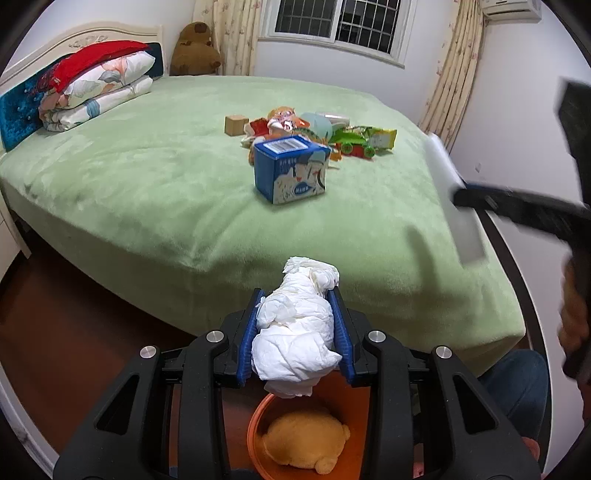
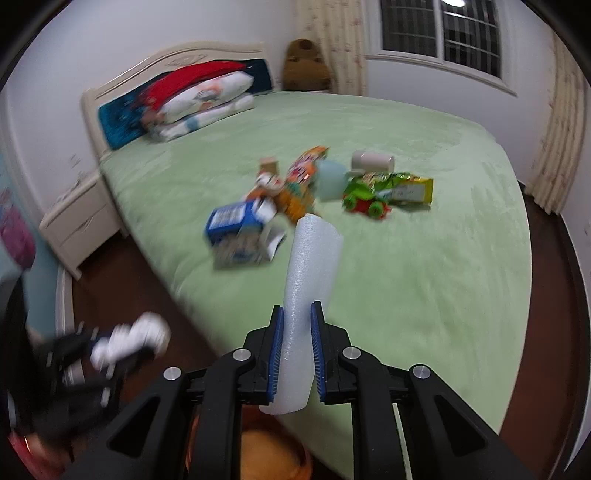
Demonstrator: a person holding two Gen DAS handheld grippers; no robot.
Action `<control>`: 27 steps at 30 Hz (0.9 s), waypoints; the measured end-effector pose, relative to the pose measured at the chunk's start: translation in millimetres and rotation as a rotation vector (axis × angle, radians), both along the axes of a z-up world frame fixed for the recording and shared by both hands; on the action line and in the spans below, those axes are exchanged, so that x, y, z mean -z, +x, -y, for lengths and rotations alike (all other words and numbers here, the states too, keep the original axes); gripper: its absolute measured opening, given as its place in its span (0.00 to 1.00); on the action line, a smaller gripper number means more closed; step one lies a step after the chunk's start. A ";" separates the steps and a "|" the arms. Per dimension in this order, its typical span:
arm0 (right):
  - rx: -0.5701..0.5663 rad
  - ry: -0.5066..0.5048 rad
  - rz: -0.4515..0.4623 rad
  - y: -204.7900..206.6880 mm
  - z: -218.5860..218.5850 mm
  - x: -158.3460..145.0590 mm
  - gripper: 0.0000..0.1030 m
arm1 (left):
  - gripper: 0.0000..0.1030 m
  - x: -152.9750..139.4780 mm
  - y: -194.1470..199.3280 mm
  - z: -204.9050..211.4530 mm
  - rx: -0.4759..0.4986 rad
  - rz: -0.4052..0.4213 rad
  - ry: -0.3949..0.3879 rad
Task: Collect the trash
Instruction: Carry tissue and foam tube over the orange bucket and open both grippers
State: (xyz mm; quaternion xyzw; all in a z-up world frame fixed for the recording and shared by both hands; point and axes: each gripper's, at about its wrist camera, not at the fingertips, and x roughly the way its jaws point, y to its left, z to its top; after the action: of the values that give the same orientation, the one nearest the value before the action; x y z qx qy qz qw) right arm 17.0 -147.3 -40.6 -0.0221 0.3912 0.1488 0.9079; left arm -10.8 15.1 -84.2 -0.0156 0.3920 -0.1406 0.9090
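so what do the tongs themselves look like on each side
Both match. The left tongs have black moulded plastic arms with triangular cut-outs, round silver bolt heads at the pivots, and ribbed blue pads lining the two fingers. The right tongs are the same build: black frame, silver bolts, blue ribbed pads. No cables or markings show. Blue denim clothing shows below, on the person.

A bed point(image 1: 147, 177) with a green cover fills the room. At its head stands a cream headboard point(image 1: 92, 33), and folded bedding point(image 1: 99, 88) is stacked against it — a red piece on top. A brown plush toy point(image 1: 195, 48) sits at the far corner of the bed, beside flowered curtains point(image 1: 236, 33) and a barred window point(image 1: 343, 18). A pale bedside cabinet point(image 2: 85, 221) stands on the dark floor beside the bed's head.
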 end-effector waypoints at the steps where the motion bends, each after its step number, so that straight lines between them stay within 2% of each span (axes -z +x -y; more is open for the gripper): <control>1: -0.014 -0.003 -0.003 -10.0 -0.3 3.3 0.15 | 0.33 2.3 -1.7 0.7 -0.001 -0.014 0.002; 6: -0.082 -0.004 -0.081 -52.4 -4.2 33.7 0.15 | 0.33 14.9 -7.0 1.4 -0.021 -0.070 0.012; 12: -0.137 -0.017 -0.234 -76.8 -16.3 87.0 0.15 | 0.33 59.4 -14.7 13.1 -0.028 -0.242 0.044; 19: -0.113 -0.007 -0.427 -70.9 -22.2 159.1 0.16 | 0.33 133.1 -20.4 32.6 -0.017 -0.501 0.084; 25: -0.095 -0.030 -0.510 -58.4 -29.9 199.8 0.17 | 0.34 181.6 -20.4 42.6 -0.025 -0.654 0.106; 27: -0.082 -0.029 -0.525 -53.8 -31.3 207.3 0.22 | 0.41 190.8 -20.7 44.3 -0.028 -0.686 0.114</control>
State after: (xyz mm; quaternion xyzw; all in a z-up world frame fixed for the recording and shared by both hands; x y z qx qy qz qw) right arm -36.7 -116.0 -247.9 -0.0117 0.6143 0.1804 0.7681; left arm -31.5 -29.2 -275.1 -0.0165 0.6816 -0.0924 0.7257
